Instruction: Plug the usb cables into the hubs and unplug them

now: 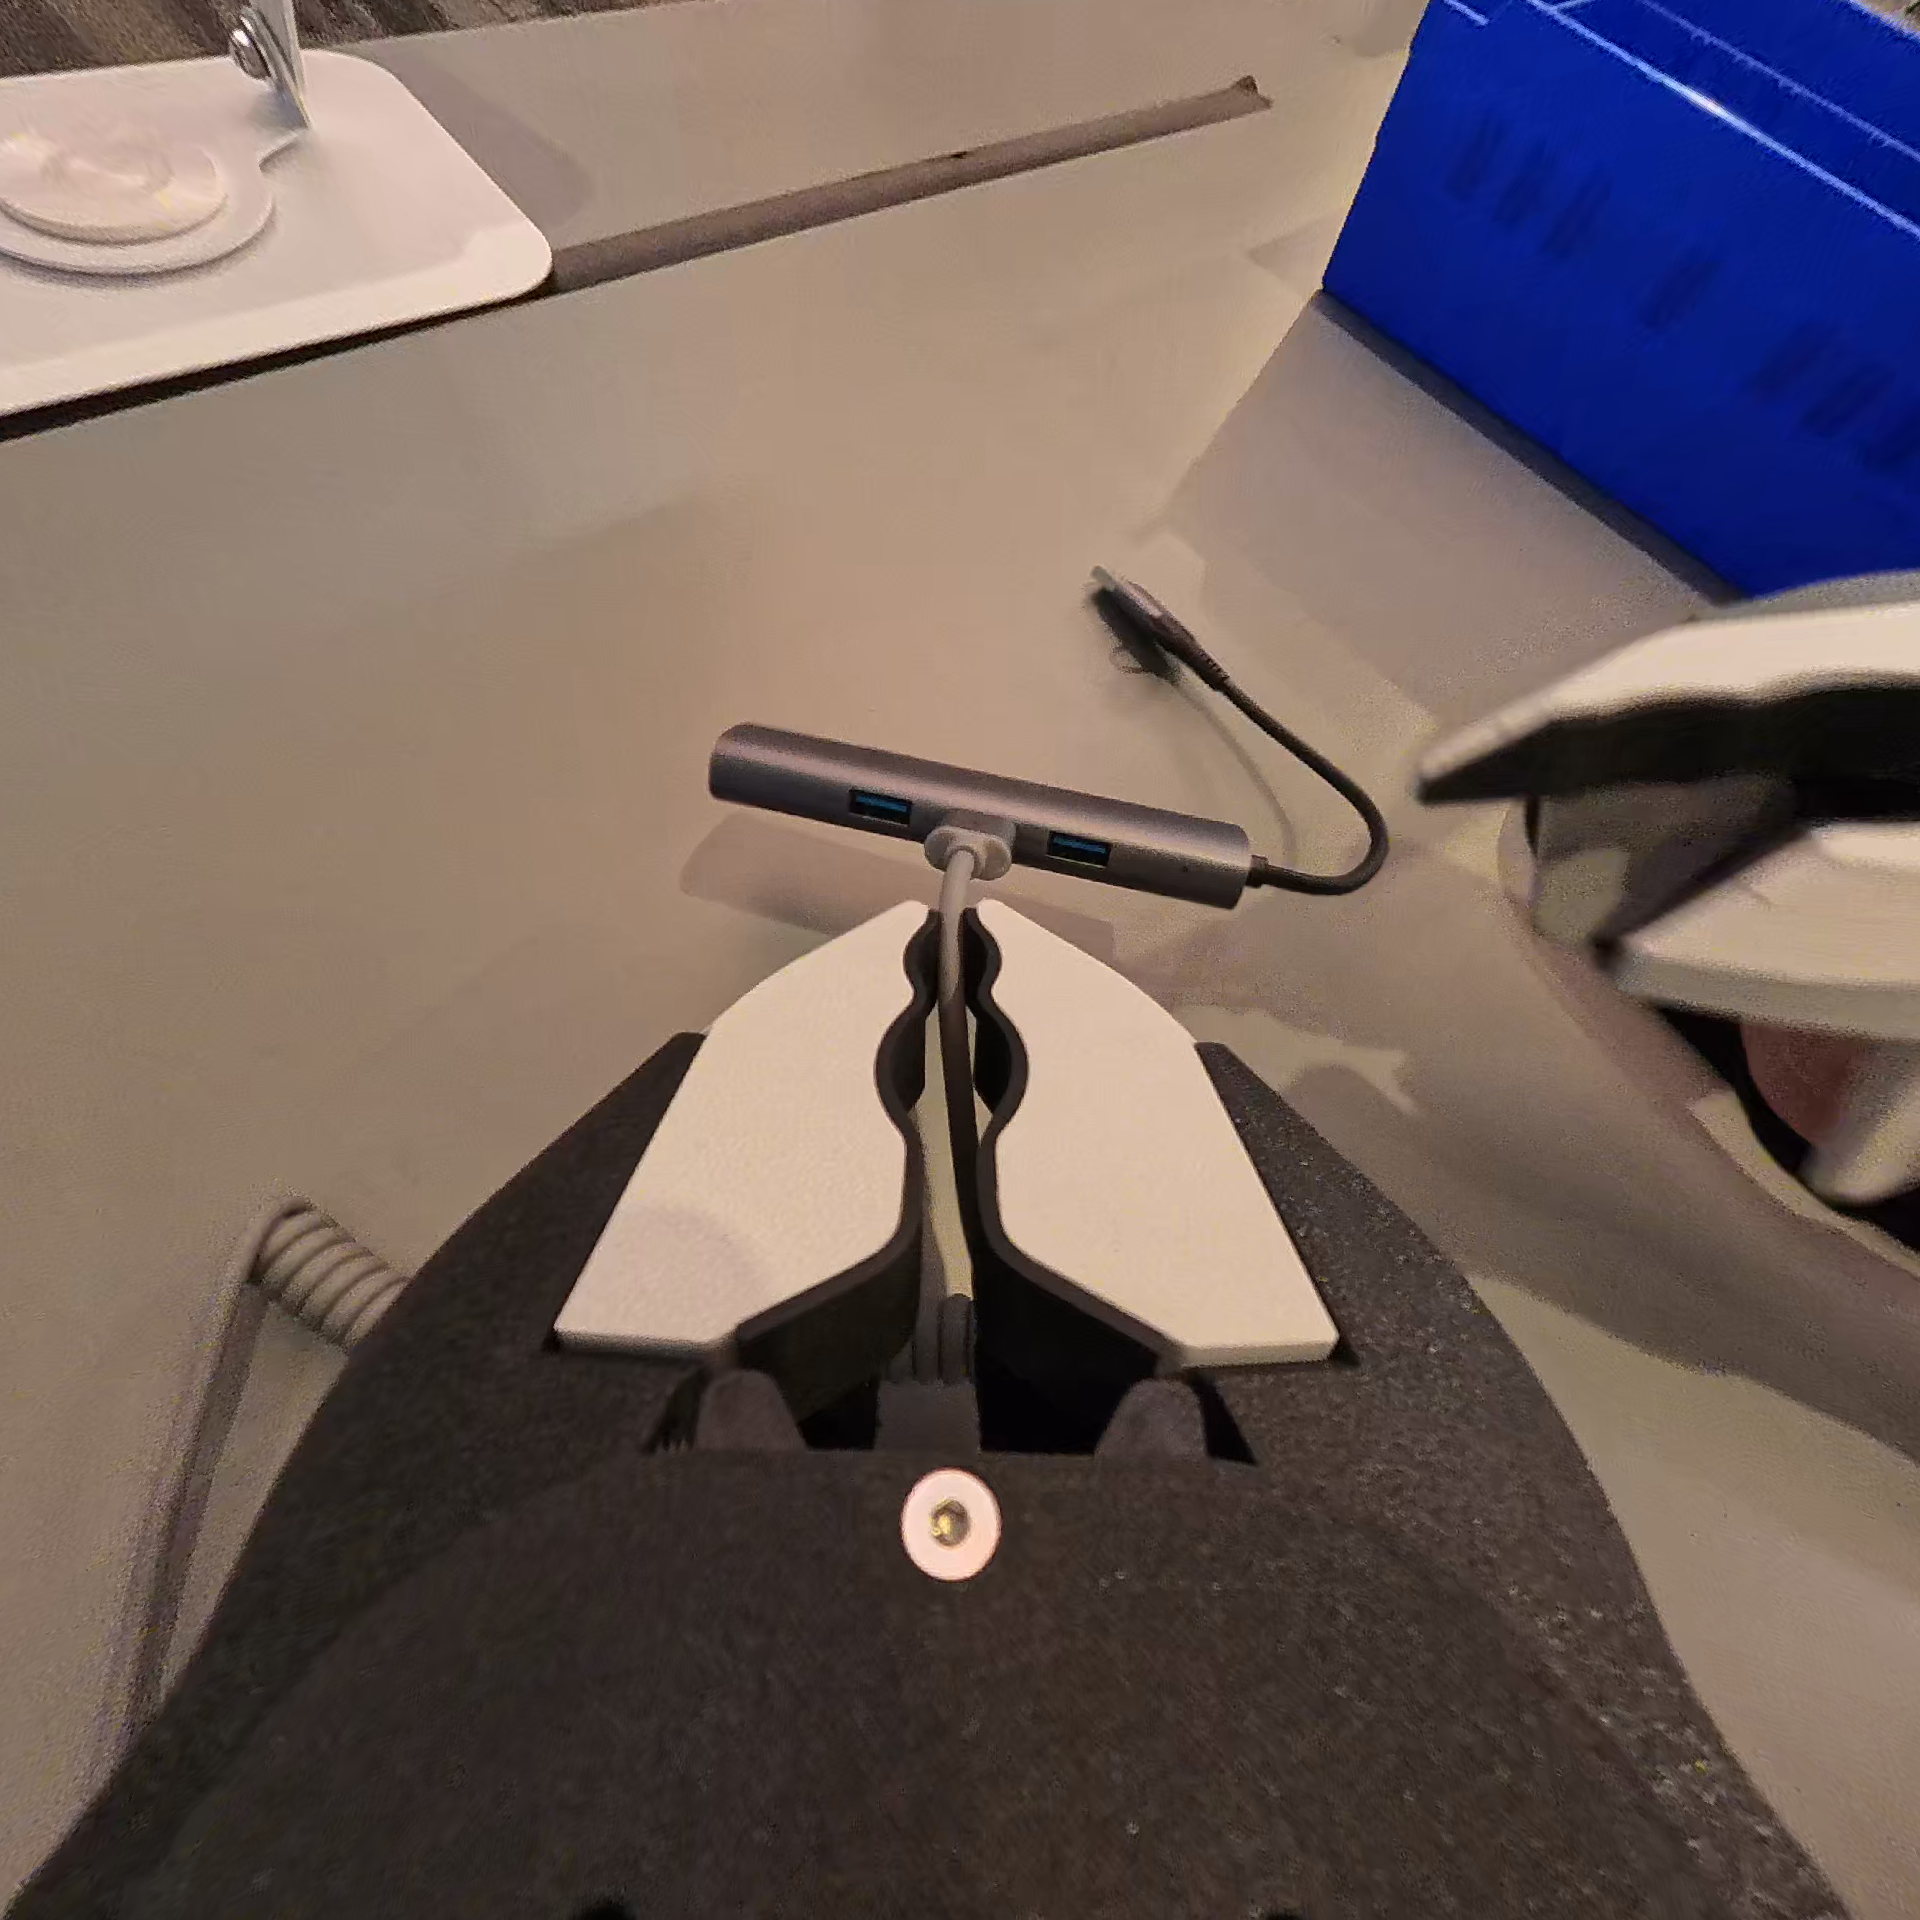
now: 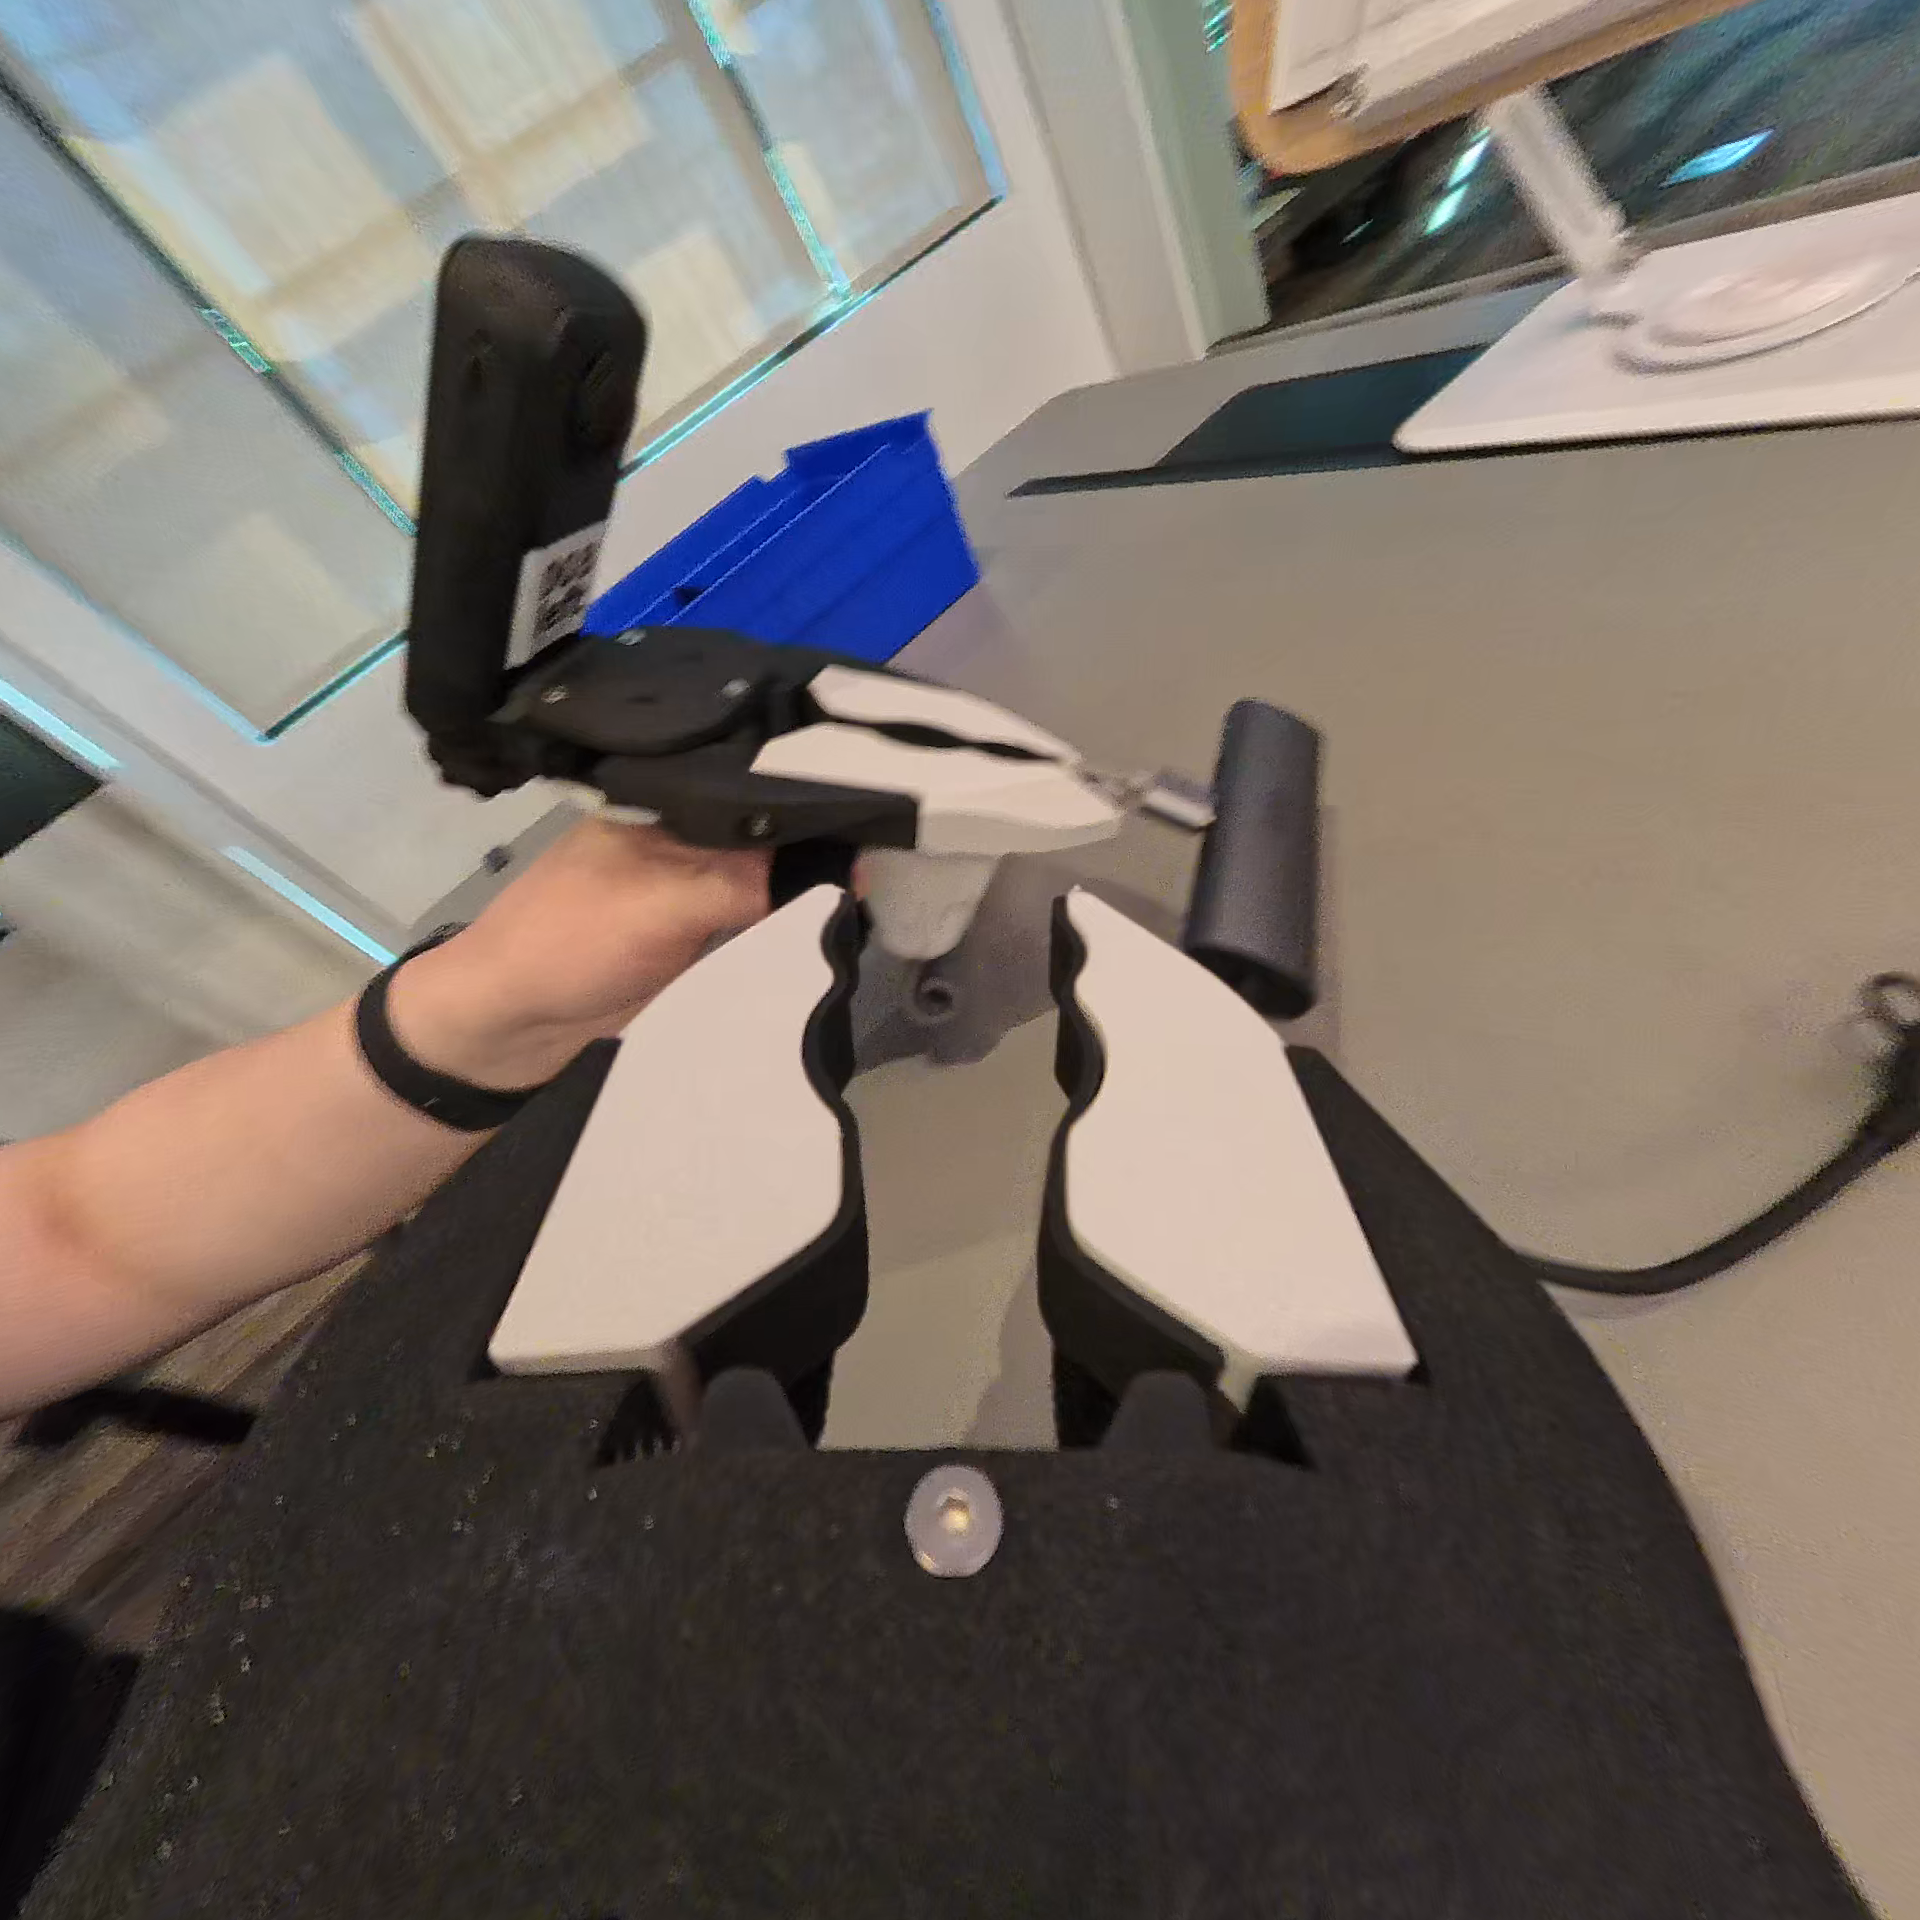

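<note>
A grey USB hub (image 1: 977, 816) hangs crosswise just past my left gripper (image 1: 951, 920), seemingly a little above the grey table. The left gripper is shut on a pale USB cable (image 1: 951, 1091) whose plug (image 1: 966, 844) sits in the hub's middle port, between two blue ports. The hub's own black cable (image 1: 1340, 821) runs right to a loose plug (image 1: 1127, 603) on the table. My right gripper (image 2: 956, 914) is open and empty, pointing at the left gripper (image 2: 1091, 790) and the hub (image 2: 1257, 852). It also shows at the right of the left wrist view (image 1: 1512, 862).
A blue bin (image 1: 1662, 270) stands at the back right. A white pad with a round stand (image 1: 260, 229) lies at the back left beside a dark strip (image 1: 894, 177). A grey coiled cable (image 1: 312, 1268) lies near left. A person's hand (image 2: 582, 956) holds the left gripper. The left gripper's tips are roughly 9 cm from the right gripper's.
</note>
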A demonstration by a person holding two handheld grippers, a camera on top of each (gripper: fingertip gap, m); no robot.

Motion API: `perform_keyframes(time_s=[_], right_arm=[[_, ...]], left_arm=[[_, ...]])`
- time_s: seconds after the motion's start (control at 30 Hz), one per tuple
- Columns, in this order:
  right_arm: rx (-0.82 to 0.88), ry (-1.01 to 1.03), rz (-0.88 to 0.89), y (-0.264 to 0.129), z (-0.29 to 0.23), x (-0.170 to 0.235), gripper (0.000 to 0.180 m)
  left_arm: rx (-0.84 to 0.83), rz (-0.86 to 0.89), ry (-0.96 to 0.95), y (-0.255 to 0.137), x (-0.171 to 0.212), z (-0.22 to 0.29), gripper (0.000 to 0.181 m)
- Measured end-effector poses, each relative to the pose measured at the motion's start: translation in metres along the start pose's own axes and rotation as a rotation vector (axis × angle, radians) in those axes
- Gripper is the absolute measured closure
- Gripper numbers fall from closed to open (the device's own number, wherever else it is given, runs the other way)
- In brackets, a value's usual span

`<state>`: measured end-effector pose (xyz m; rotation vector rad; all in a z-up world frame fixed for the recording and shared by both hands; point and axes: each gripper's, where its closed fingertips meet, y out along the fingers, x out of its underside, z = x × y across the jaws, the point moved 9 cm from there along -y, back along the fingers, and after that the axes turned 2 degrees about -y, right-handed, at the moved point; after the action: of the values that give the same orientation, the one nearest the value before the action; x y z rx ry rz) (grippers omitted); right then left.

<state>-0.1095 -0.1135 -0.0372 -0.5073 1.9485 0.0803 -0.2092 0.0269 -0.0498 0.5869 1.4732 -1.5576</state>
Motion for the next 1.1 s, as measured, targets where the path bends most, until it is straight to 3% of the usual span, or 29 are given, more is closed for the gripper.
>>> perform_keyframes(time_s=[0.23,0.5,0.63,0.7,0.87,0.97,1.1], right_arm=[[0.010,0.039,-0.142,0.016,0.011,0.029,0.144],[0.138,-0.132,0.058,0.004,0.030,-0.010,0.135],[0.004,0.129,-0.068,0.020,0.059,-0.011,0.119],[0.021,0.208,-0.090,0.029,0.066,-0.004,0.115],[0.068,0.135,-0.163,0.046,0.071,0.009,0.112],[-0.001,0.089,-0.194,0.054,0.068,0.006,0.109],[-0.081,0.070,-0.274,0.064,0.067,0.006,0.120]], left_arm=[[-0.001,0.059,-0.025,-0.006,-0.017,-0.004,0.178],[-0.011,0.061,0.007,-0.011,-0.016,-0.002,0.178],[-0.014,0.053,0.011,-0.010,-0.011,0.000,0.178],[-0.019,0.051,0.008,-0.009,-0.008,0.000,0.178],[-0.018,0.045,0.003,-0.009,-0.004,0.001,0.178],[-0.012,0.041,0.007,-0.010,-0.004,0.002,0.178],[-0.007,0.038,0.015,-0.011,-0.005,0.004,0.178]])
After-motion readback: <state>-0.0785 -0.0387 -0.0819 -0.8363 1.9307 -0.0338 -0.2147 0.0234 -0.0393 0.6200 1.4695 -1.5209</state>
